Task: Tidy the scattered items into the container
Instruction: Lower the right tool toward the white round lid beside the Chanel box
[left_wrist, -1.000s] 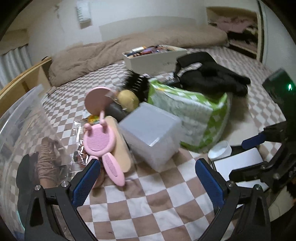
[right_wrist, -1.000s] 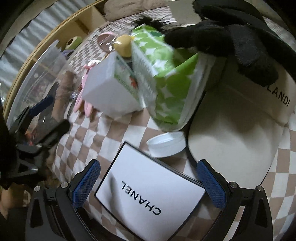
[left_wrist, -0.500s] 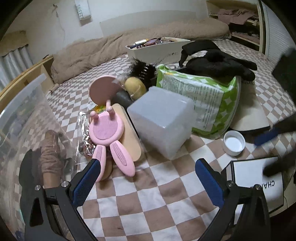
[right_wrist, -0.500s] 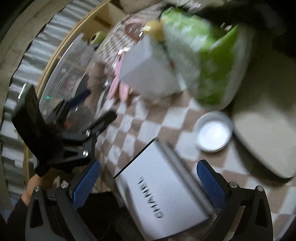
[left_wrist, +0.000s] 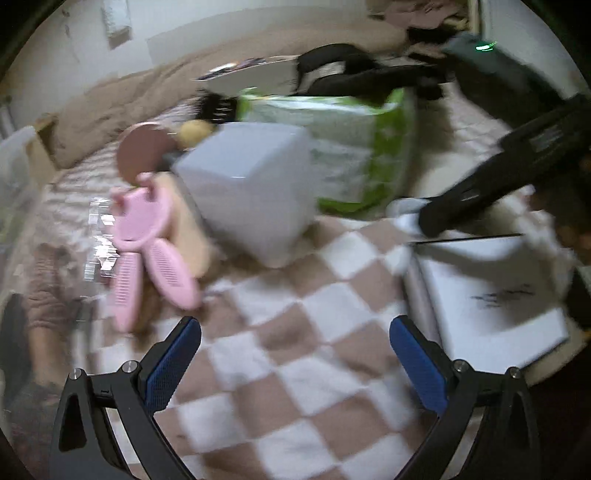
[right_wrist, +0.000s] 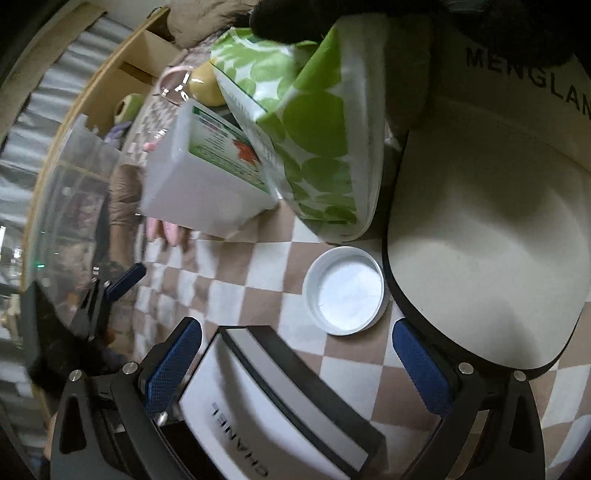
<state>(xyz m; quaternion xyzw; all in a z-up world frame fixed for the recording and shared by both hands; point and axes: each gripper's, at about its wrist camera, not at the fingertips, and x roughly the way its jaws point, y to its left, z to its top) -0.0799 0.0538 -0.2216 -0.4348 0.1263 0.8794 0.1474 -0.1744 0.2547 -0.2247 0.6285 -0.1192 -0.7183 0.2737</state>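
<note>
The left wrist view is blurred by motion. My left gripper (left_wrist: 295, 365) is open over the checkered bedcover, nothing between its fingers. Ahead lie a pink rabbit-shaped comb (left_wrist: 144, 236), a white plastic box (left_wrist: 251, 192), a green tissue pack (left_wrist: 343, 147) and a white flat box (left_wrist: 491, 295). My right gripper (right_wrist: 295, 363) is open, low over the near end of that white lettered box (right_wrist: 273, 402), with a round white lid (right_wrist: 345, 290) just beyond its fingers. The clear container (right_wrist: 62, 206) stands at the left, beside the left gripper (right_wrist: 110, 291).
A cream cap (right_wrist: 491, 240) with black lettering lies right of the lid, with black fabric above it. The green pack (right_wrist: 310, 122) leans on the white plastic box (right_wrist: 207, 177). A yellow round item (left_wrist: 194, 131) and a pink disc (left_wrist: 144, 151) sit behind. The right gripper's black arm (left_wrist: 498, 192) crosses the right side.
The left gripper has moved forward and right, nearer the white boxes. The right gripper has swung back over the lettered box and the lid. Both stay open and empty.
</note>
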